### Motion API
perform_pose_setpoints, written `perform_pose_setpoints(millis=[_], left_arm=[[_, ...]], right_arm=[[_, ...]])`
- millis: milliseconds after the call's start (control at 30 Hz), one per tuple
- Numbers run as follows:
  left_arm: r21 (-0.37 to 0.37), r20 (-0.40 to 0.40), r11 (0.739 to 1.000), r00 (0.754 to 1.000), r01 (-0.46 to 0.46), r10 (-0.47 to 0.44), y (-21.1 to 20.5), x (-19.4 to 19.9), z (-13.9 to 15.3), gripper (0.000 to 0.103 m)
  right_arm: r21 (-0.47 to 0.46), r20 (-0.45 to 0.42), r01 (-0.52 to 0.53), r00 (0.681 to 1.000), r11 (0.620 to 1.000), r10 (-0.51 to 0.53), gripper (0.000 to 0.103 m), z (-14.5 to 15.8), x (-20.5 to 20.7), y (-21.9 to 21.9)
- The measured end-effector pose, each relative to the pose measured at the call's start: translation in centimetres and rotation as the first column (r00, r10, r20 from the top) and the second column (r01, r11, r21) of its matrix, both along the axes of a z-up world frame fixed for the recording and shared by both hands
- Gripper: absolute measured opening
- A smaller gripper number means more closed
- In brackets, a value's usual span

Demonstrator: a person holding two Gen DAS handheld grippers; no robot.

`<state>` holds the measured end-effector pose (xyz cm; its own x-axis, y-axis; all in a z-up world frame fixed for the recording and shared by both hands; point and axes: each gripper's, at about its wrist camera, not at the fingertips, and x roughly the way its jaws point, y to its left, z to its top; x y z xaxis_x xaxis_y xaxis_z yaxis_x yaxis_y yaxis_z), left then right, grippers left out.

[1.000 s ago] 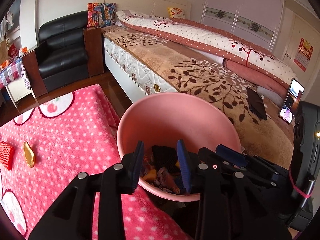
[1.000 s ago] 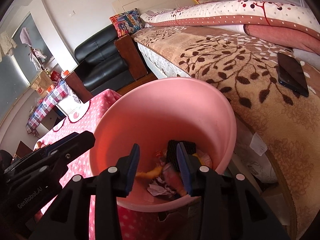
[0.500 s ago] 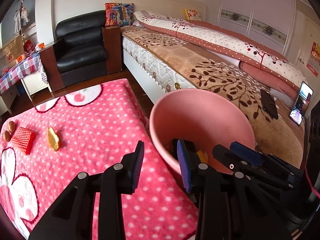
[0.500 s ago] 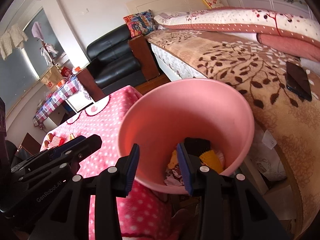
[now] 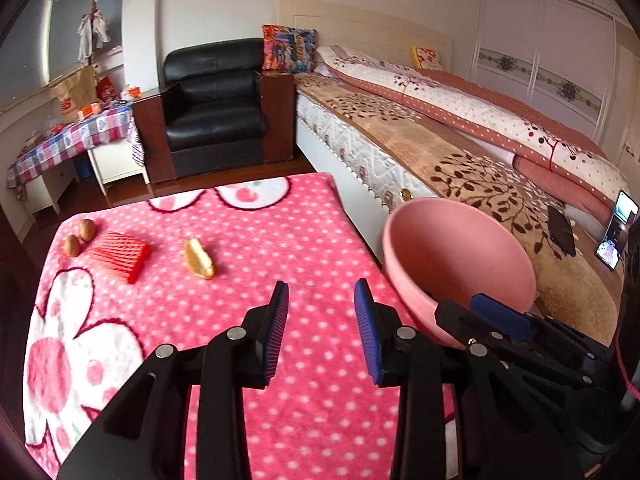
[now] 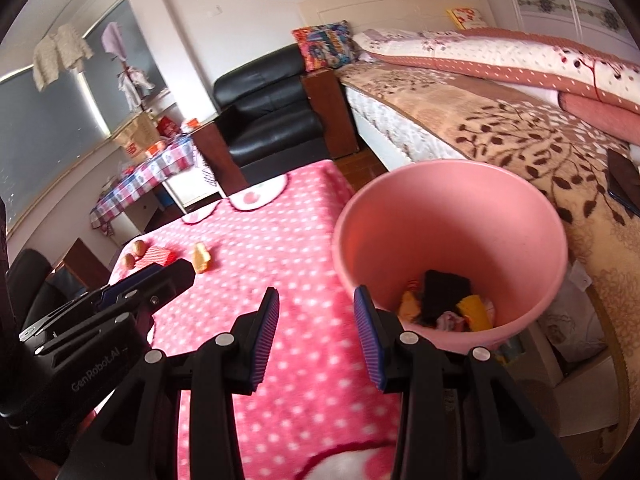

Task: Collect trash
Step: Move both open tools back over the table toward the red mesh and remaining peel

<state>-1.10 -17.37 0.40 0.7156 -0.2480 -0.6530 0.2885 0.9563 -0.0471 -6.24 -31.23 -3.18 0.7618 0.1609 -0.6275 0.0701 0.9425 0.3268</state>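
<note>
Both grippers are just hovering over the pink polka-dot blanket (image 5: 248, 240) with nothing in them. The left gripper (image 5: 322, 300) has its jaws spread wide, only blanket showing in the gap. Same for the right gripper (image 6: 316, 310), jaws apart and empty. The pink bucket (image 5: 448, 248) sits off to the right of the left jaws at the blanket's edge, up against the bed (image 5: 460, 160); from the right wrist view it's just right of and slightly ahead of the right jaws, nearly touching the right-hand finger, and you can see the trash (image 6: 444, 304) piled in the bottom: something black, yellow bits, some crumpled pale stuff. What's left on the blanket is all ahead and to the left of the left jaws: a gold wrapper (image 5: 198, 258) closest, then a red mesh sleeve (image 5: 120, 254) further left, and two walnuts (image 5: 80, 236) just beyond it, touching or nearly so. A black armchair (image 5: 216, 108) stands way out past the blanket.
</note>
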Motion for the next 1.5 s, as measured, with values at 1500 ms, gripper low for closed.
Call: perform_pose_setpoints(millis=[1500], left_arm=[[0.000,0.096,0.965,0.961,-0.261,0.260,13.9,-5.9,0.5,0.034]], right_arm=[[-0.016,0.039,-0.172,0.984,0.985,0.172,0.039,1.3,-3.9,12.2]])
